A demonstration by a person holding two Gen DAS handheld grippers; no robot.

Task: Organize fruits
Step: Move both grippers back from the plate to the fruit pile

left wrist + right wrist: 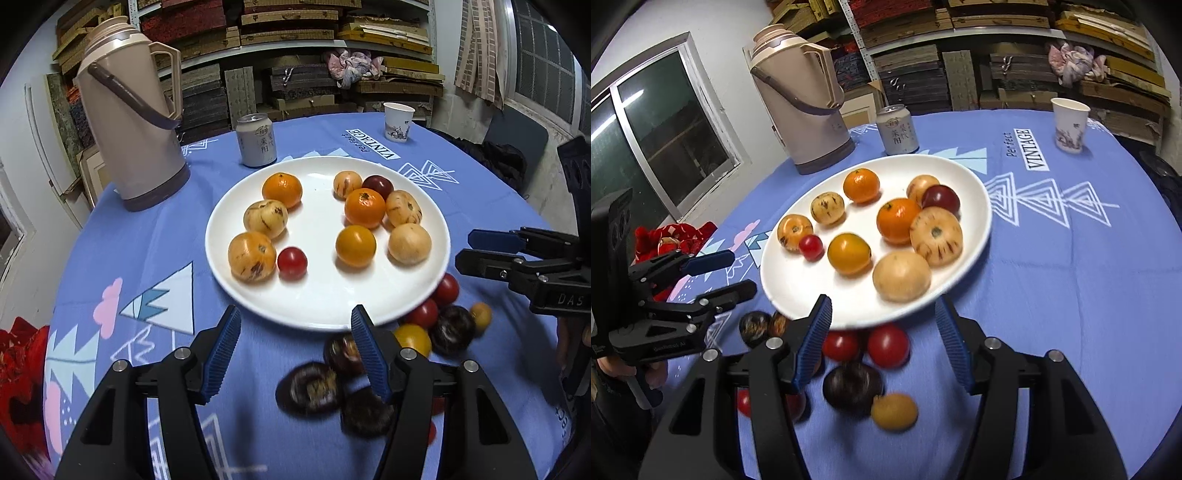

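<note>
A white plate on the blue cloth holds oranges, striped yellow fruits, a small red tomato, a yellow tomato and a dark plum. On the cloth in front of it lie loose fruits: red tomatoes, a dark round fruit, a small yellow one and more dark fruits. My left gripper is open at the plate's near rim, holding nothing. My right gripper is open above the red tomatoes, also holding nothing.
A tall beige thermos stands at the back left, with a drink can beside it and a paper cup at the back right. Red fabric lies off the table's left edge. Stacked boxes fill the shelves behind.
</note>
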